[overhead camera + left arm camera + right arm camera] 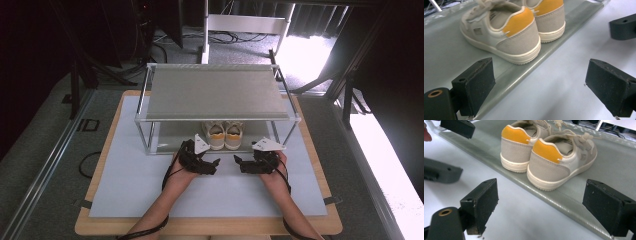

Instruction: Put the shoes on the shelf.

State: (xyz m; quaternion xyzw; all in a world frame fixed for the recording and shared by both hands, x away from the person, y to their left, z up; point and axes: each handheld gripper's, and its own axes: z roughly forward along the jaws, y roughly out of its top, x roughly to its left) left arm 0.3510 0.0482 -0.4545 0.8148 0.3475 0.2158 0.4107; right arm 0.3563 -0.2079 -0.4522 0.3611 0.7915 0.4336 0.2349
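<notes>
Two forearms reach in from the near edge of a wooden bench (pixel 100 170) covered by a pale grey mat (pixel 135 185). Each hand holds a black two-jaw tool just above the mat. The left tool (pixel 216 163) and the right tool (pixel 237 160) point inward toward each other, close together but apart. Seen from its own camera, each tool has its jaws spread wide with nothing between them; both are open.

Just beyond the tools stands a two-level metal rack (pixel 215 90) with grey fabric shelves. A pair of small shoes (pixel 224 134) sits on the lower shelf (pixel 446 47), straight ahead of the gap between the tools, side by side and touching, heels toward the person. They are cream and light grey with orange heel tabs and pale laces. The left shoe (pixel 501 30) lies nearest the left tool, the right shoe (pixel 559 160) nearest the right tool, both heels close to the shelf's front edge.

Past the rack, grey carpet (pixel 40 150) carries loose cables (pixel 225 36) and a white stand (pixel 240 25). Dark curtains frame the room, and strong daylight (pixel 385 150) falls on the floor beyond the right tool.
</notes>
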